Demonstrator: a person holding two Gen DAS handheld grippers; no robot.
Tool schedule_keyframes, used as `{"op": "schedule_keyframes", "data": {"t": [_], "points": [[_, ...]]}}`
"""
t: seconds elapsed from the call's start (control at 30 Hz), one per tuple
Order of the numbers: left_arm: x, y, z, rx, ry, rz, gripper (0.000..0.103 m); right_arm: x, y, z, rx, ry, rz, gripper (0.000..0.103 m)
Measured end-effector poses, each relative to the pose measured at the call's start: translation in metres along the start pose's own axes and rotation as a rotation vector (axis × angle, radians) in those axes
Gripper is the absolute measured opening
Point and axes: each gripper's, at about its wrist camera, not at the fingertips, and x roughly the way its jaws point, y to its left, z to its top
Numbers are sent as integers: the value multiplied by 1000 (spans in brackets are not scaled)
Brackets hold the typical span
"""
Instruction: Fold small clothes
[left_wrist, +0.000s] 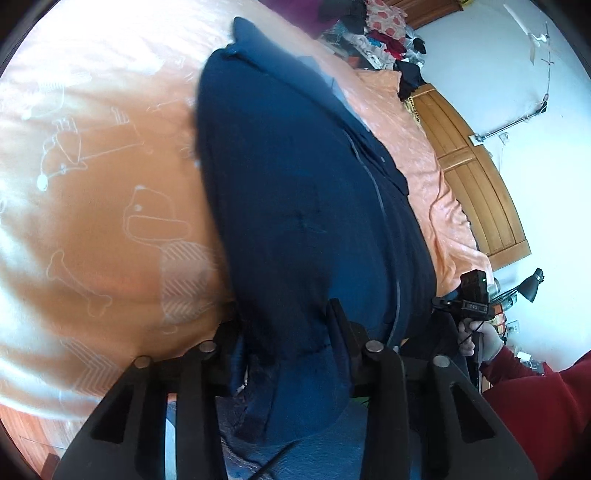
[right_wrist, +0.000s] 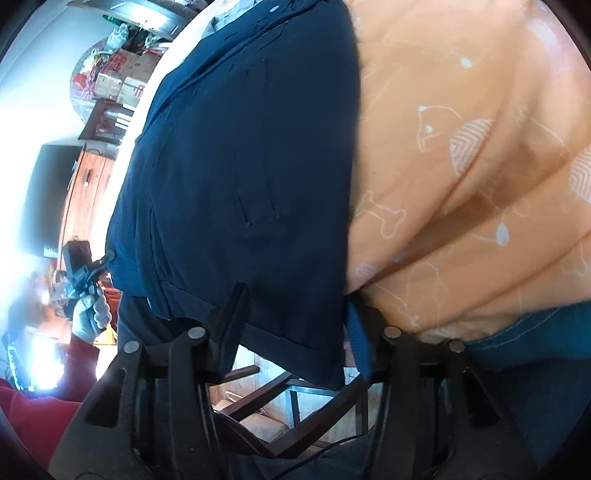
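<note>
The left gripper (left_wrist: 286, 332) has its fingers (left_wrist: 341, 325) pinched on the near edge of the dark blue garment (left_wrist: 295, 184). The right gripper (right_wrist: 295, 317) fingers (right_wrist: 236, 306) pinch the same edge too. The garment lies long and mostly flat on an orange bedspread (left_wrist: 103, 206) with white bone drawings. It has a collar at its far end. Cardboard boxes (right_wrist: 125, 79) sit far off, but their insides cannot be seen.
</note>
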Motion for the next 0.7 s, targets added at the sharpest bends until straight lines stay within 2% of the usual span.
{"op": "schedule_keyframes", "data": {"t": [0.03,0.07,0.1,0.13,0.2,0.23,0.33,0.43,0.53,0.6,0.7], "points": [[0,-1,1,1,2,0,35,-1,3,-1,-14,2,-5,22],[0,-4,1,18,8,8,31,-3,5,-3,-29,2,-14,10],[-1,-7,0,30,11,17,27,-9,11,-4,-37,-24,3,5],[-2,-10,-1,29,9,15,23,-16,14,-3,-34,-44,32,3],[-4,-16,-2,25,0,16,21,-34,23,-1,-25,-104,107,2],[-8,-18,0,13,-20,-7,20,-42,26,0,-15,-130,141,2],[-34,-36,11,3,-138,-136,17,-70,35,9,20,-230,258,2],[-59,-62,35,41,-248,-234,17,-88,44,23,25,-290,315,2],[-70,-74,63,50,-320,-317,17,-98,52,39,22,-315,354,2],[-70,-81,85,70,-342,-339,17,-99,57,47,2,-309,340,1],[-58,-85,105,92,-318,-326,17,-83,61,44,-72,-238,188,2]]}}
